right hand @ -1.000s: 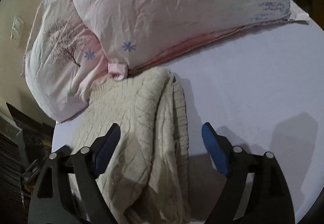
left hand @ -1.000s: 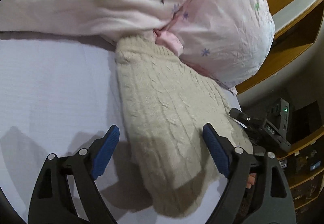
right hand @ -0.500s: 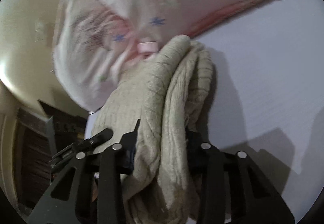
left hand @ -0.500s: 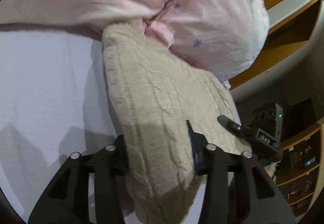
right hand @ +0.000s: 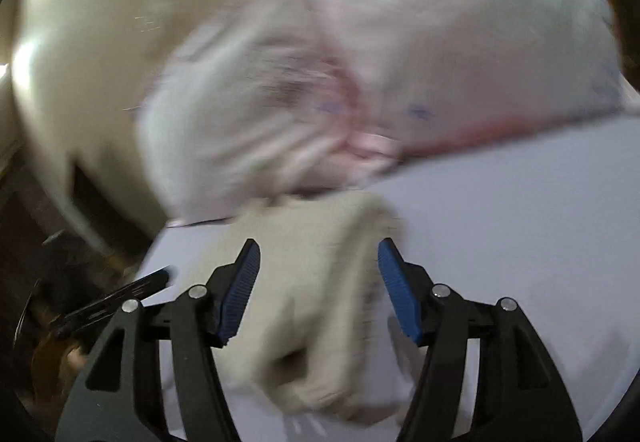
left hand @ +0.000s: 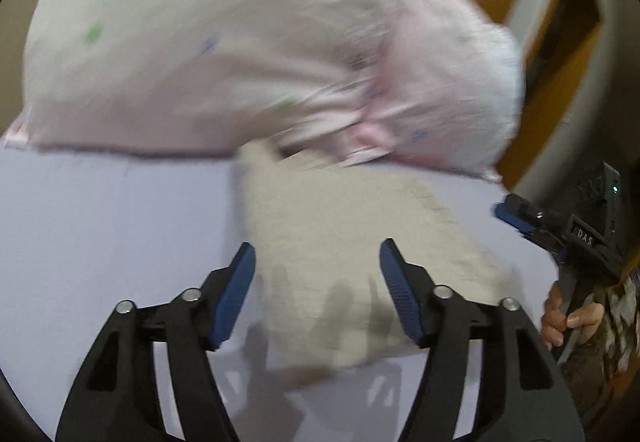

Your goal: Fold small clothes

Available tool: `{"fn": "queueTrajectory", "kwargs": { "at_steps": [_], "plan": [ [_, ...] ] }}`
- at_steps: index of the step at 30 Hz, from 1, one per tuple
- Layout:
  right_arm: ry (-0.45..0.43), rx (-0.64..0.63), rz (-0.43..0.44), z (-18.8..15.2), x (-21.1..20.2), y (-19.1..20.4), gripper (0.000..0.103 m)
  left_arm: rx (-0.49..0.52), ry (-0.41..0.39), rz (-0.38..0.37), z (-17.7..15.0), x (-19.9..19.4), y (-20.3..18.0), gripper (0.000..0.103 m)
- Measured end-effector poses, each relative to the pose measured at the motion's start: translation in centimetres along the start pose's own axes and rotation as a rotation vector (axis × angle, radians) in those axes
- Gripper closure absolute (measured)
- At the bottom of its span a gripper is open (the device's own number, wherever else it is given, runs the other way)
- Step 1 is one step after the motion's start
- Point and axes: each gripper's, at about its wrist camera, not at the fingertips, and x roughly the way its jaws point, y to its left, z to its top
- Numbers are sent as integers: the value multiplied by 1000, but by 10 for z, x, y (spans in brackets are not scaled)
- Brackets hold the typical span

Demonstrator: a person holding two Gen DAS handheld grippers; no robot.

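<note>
A folded cream cable-knit sweater (left hand: 332,242) lies on the white bed sheet (left hand: 112,226), its far end against the pillows. My left gripper (left hand: 318,282) is open above its near end, not holding it. In the right wrist view the same sweater (right hand: 316,290) lies bunched between and below the fingers of my right gripper (right hand: 319,282), which is open and apart from it. Both views are motion-blurred. The right gripper also shows in the left wrist view (left hand: 520,216) at the right edge.
Two pink-white floral pillows (left hand: 240,54) lie at the head of the bed, also in the right wrist view (right hand: 400,62). A wooden headboard and shelf (left hand: 560,42) stand at the right. The bed edge drops off at the left of the right wrist view (right hand: 152,254).
Both grippers were shut on the sweater half a second ago. Both have opened, let it go and pulled back; the sweater rests on the sheet.
</note>
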Motion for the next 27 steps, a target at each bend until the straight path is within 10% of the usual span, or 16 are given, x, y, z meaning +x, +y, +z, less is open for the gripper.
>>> {"fn": "queueTrajectory", "kwargs": {
  "at_steps": [4,6,8,14,18,24,27],
  "plan": [
    [147,-168,124,-30,25,53,45,87,9,-119,-13,4,-36,32],
    [227,-171,9,-43,48,51,47,76,67,-143,-24,19,-37,32],
    [280,-104,-86,-50,65,28,72,35,178,-160,-38,44,-31,33],
    [248,33,-49,-57,47,-7,88,95,202,-109,-46,52,-40,32],
    [159,-21,-46,-53,29,16,43,95,143,-82,-59,18,-34,31],
    [60,-39,-115,-36,7,17,41,76,70,74,-81,-15,-20,14],
    [92,-84,-141,-49,3,23,17,43,95,122,-90,-17,-16,10]
  ]
}}
